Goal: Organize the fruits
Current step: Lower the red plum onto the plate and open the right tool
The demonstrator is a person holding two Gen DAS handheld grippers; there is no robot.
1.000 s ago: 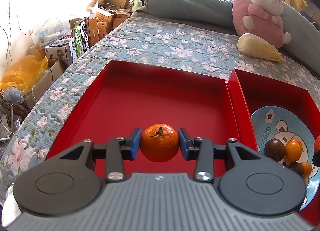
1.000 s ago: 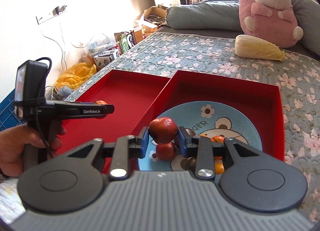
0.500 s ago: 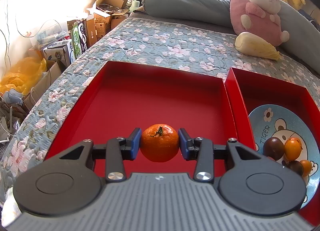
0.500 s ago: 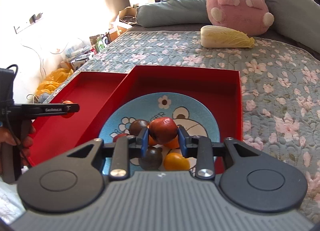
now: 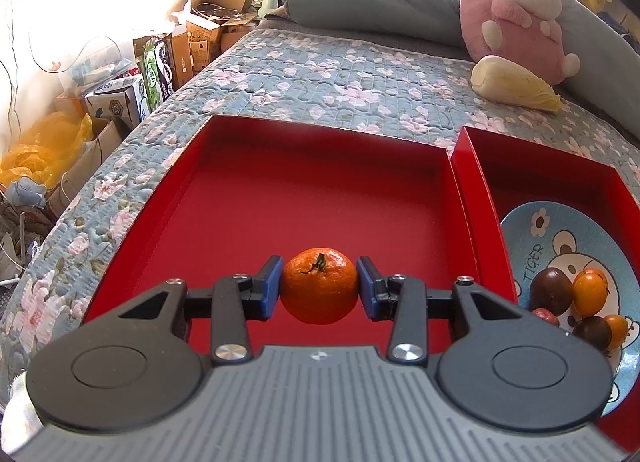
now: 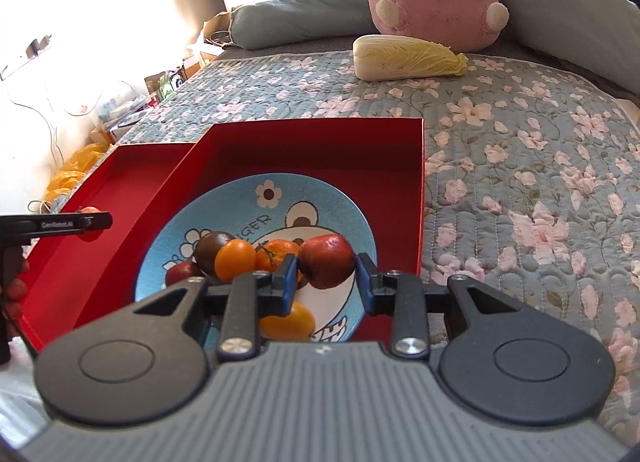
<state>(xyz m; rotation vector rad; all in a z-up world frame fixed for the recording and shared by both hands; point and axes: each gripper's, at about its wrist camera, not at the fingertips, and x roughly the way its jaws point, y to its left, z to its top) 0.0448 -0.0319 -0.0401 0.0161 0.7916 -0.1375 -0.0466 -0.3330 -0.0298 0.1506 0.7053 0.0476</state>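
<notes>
My left gripper [image 5: 320,288] has its blue pads pressed on both sides of a tangerine [image 5: 319,291], held over the left red tray [image 5: 248,198]. My right gripper [image 6: 326,276] is closed about as far on a dark red fruit [image 6: 326,266], over the blue plate [image 6: 304,198] in the right tray [image 6: 320,142]. I count at least 5 more fruits on that plate, a mix of orange and dark ones bunched together. Both trays sit side by side on the floral quilt [image 6: 520,166].

left gripper [image 5: 320,289] jaws pinching tangerine [image 5: 319,291] over red tray [image 5: 304,198], fruit plate [image 5: 560,238] right
</notes>
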